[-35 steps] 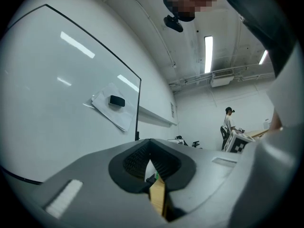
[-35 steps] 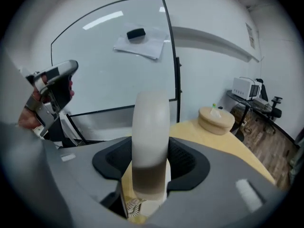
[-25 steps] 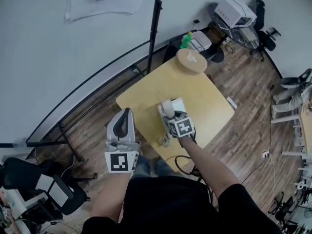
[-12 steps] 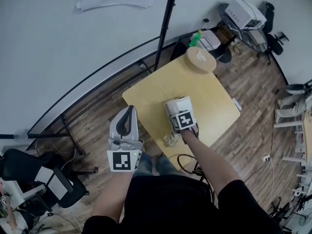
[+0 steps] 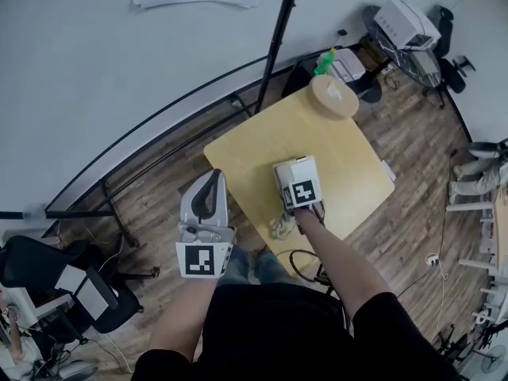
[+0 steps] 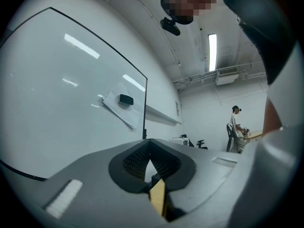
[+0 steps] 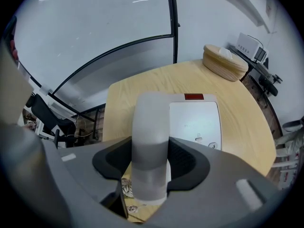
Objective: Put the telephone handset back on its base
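Note:
In the right gripper view a pale grey telephone handset (image 7: 151,127) sits between the jaws of my right gripper (image 7: 151,144), which is shut on its middle. The handset lies lengthwise over the left side of the white telephone base (image 7: 195,122); whether it touches the base is hidden. From the head view the right gripper (image 5: 289,175) is over the base (image 5: 306,167) on the yellow wooden table (image 5: 254,149), and the coiled cord (image 5: 279,227) hangs at the near edge. My left gripper (image 5: 212,178) is held off the table's left side, shut and empty.
A round wooden box (image 5: 333,96) stands at the table's far corner. A whiteboard on a black frame (image 5: 270,46) runs behind the table. Chairs (image 5: 71,280) and cables lie on the wood floor to the left, shelves and equipment to the right.
The right gripper with the handset has settled lower and closer over the base's left side. The left gripper has kept its place.

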`<state>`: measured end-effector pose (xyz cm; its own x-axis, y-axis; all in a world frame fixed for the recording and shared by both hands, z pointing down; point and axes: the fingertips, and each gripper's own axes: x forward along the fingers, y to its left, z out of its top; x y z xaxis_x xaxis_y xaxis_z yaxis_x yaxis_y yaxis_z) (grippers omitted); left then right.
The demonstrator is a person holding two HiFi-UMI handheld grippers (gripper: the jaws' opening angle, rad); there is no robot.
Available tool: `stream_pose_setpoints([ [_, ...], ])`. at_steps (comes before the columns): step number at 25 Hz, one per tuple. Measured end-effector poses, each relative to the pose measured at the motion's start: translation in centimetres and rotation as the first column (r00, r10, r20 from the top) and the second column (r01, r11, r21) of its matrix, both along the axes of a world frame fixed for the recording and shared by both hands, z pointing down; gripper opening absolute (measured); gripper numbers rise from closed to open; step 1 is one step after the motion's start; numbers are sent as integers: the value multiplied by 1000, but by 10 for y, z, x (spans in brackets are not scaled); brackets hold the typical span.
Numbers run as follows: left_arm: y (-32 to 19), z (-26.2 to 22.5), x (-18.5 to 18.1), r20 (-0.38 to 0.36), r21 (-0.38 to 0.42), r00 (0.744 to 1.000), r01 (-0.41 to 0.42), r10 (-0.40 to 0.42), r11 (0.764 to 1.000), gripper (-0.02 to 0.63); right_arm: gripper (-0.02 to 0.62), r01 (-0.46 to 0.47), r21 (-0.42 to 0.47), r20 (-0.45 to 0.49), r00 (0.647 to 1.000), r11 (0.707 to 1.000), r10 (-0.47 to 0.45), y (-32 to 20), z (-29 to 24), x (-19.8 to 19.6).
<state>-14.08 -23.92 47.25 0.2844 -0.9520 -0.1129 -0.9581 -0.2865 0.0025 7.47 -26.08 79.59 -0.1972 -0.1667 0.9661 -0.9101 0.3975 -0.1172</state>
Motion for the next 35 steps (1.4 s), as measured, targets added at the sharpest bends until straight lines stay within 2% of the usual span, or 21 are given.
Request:
stream_pose_setpoints([
  [4,1,7,-2,-7,-32,1000,0,0,999,0,232,9,47,45,999,999,-12,-10,0,-15],
  [8,0,8,0,6,-30,1000,-9,9,1000,0,233,-9,14,-3,1000,1000,9,-3,3,-7],
  [12,-1,7,1,3,-28,1000,-10,11,1000,0,241,-19,32,16,1000,999,18,-8,2,-11],
  [13,-2,7,1,5,-31,1000,-11,12,999,0,247,-31,28,16,999,999,31,-8,2,-10],
  [15,-2,6,1,3,-27,1000,-12,12,1000,0,308,-43,42,34,999,998,42,-10,2,-10],
  [22,2,9,2,0,-41,1000,-20,20,999,0,308,-44,66,49,998,997,41,-9,-3,-11],
  [26,0,5,5,-4,-24,1000,-26,26,999,0,310,-46,65,51,998,997,42,-9,-12,-13],
  [32,-9,-4,14,-12,-20,999,-39,38,999,0,305,-19,202,119,993,979,-5,-32,-68,-24],
  [35,-15,-8,22,-8,-24,998,-55,55,998,0,252,5,292,146,988,956,-50,-42,-110,-28],
])
